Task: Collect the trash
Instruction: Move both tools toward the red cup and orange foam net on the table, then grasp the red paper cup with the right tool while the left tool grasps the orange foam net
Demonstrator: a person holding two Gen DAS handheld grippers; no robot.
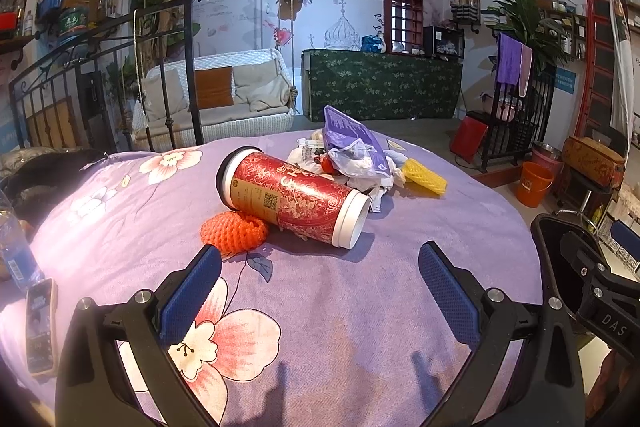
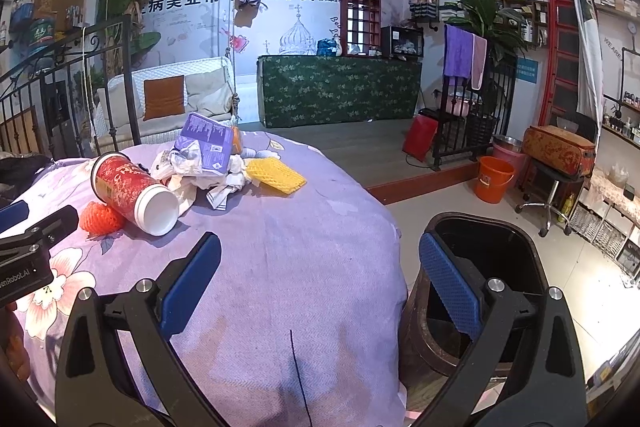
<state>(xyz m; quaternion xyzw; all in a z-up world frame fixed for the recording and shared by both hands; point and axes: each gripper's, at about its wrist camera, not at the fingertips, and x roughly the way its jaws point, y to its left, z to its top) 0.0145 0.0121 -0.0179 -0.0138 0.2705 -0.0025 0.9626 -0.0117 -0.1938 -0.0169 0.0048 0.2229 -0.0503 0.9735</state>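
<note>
— What is seen at the left?
— The left gripper [image 1: 320, 279] is held spread wide above the purple floral cloth [image 1: 360, 307], nothing clamped. Ahead lie an orange foam net [image 1: 234, 231], touching a tipped red canister [image 1: 292, 195], then crumpled wrappers [image 1: 352, 155] and a yellow foam net [image 1: 424, 177].

— And at the right?
— The right gripper [image 2: 320, 279] is likewise parted and empty, with a dark bin [image 2: 480, 251] just beside the cloth's edge.

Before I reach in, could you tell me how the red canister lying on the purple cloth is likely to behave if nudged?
The red canister lies on its side, so it will probably roll. The orange foam net touching it may check that. Its walls look rigid, so open jaws could likely clamp it.
</note>
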